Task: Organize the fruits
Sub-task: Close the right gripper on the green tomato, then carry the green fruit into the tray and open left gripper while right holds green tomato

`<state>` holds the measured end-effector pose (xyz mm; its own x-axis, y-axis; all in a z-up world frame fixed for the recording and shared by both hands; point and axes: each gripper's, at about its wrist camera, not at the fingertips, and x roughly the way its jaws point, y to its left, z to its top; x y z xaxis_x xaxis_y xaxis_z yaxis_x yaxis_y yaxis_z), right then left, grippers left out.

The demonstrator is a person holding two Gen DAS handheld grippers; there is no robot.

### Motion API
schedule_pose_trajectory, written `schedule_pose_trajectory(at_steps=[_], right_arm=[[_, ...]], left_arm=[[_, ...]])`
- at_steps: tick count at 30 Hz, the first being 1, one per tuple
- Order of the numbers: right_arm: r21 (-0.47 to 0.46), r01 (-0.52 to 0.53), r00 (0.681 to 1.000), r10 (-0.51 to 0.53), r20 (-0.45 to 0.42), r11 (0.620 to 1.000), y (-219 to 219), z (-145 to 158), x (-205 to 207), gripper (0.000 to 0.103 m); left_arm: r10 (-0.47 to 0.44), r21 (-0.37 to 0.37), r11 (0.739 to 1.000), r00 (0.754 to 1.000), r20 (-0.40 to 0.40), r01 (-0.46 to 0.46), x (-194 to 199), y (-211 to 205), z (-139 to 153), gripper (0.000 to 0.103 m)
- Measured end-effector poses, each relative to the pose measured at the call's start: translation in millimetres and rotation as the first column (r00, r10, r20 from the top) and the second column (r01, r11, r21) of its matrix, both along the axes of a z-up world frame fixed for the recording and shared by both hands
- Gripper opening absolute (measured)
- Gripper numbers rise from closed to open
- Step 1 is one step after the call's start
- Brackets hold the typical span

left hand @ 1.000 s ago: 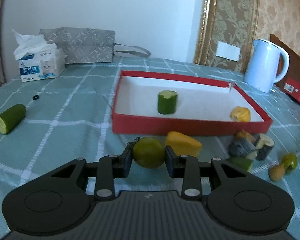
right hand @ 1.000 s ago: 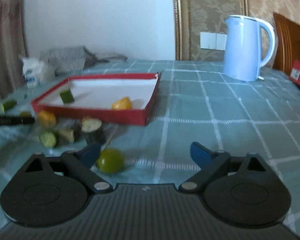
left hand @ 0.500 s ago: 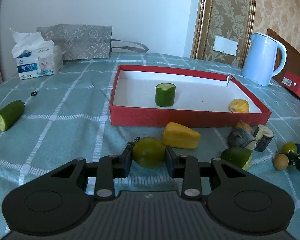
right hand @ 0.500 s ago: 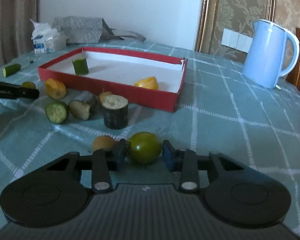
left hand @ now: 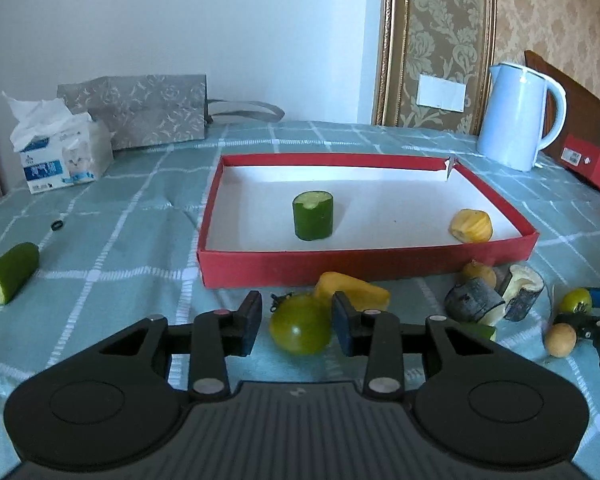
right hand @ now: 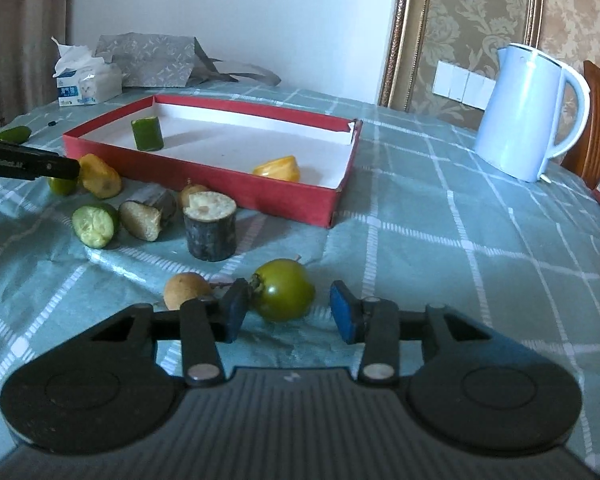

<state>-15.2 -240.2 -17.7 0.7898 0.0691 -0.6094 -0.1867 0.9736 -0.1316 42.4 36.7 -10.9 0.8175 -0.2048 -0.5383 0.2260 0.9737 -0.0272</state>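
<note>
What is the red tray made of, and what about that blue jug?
The red tray looks like cardboard: thin flat walls, a matte white paper lining, and a torn corner. The blue jug looks like smooth plastic, judging by its soft glossy sheen and moulded handle, though painted metal cannot be ruled out.

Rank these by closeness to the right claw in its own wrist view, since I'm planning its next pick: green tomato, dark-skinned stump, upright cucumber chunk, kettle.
1. green tomato, between the right claw jaws, which are opening.
2. dark-skinned stump, ahead and left.
3. upright cucumber chunk, in the tray's far left.
4. kettle, far right.
</note>
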Motion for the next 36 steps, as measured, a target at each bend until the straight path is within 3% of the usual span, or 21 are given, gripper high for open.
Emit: schedule_pose_trajectory(at_steps=[9, 14, 19, 30, 32, 33, 36], right_arm=[[0.026, -0.005, 1.000, 0.005, -0.010, 1.000, -5.8, 0.8, 1.6, 0.041], [0.020, 0.011, 1.000, -0.011, -0.003, 1.000, -10.3, 1.1, 0.6, 0.058], [0.039, 0.024, 1.000, -0.024, -0.001, 0.999, -21.4, 2.3, -1.5, 0.059], [-0.041, 0.007, 1.000, -0.006, 0.026, 0.999, -11.1, -0.3, 6.7, 0.058], [-0.027, -0.004, 1.000, 0.004, 0.029, 1.000, -11.5, 0.6, 9.0, 0.045], [-0.017, -0.012, 1.000, 0.012, 0.025, 1.000, -11.8, 0.6, 10.1, 0.033], [-0.008, -0.013, 1.000, 0.014, 0.023, 1.000, -12.1, 0.7, 12.1, 0.033]], left_arm=[[-0.030, 0.039, 0.999, 0.999, -0.016, 0.031, 4.3, -3.9, -6.4, 0.037], [-0.043, 0.050, 0.998, 0.999, 0.007, 0.042, -4.2, -3.3, -6.3, 0.034], [-0.031, 0.038, 0.999, 0.999, 0.023, 0.030, -9.9, -1.8, -2.6, 0.033], [-0.032, 0.022, 0.999, 0.999, 0.036, 0.031, -8.8, -6.6, 7.7, 0.034], [-0.036, 0.005, 0.999, 0.999, 0.036, 0.036, -7.4, -6.8, 10.3, 0.033], [-0.039, -0.006, 0.999, 0.999, 0.034, 0.039, -6.1, -7.2, 11.9, 0.033], [-0.043, -0.016, 0.999, 0.998, 0.044, 0.044, -1.8, -11.6, 16.5, 0.033]])
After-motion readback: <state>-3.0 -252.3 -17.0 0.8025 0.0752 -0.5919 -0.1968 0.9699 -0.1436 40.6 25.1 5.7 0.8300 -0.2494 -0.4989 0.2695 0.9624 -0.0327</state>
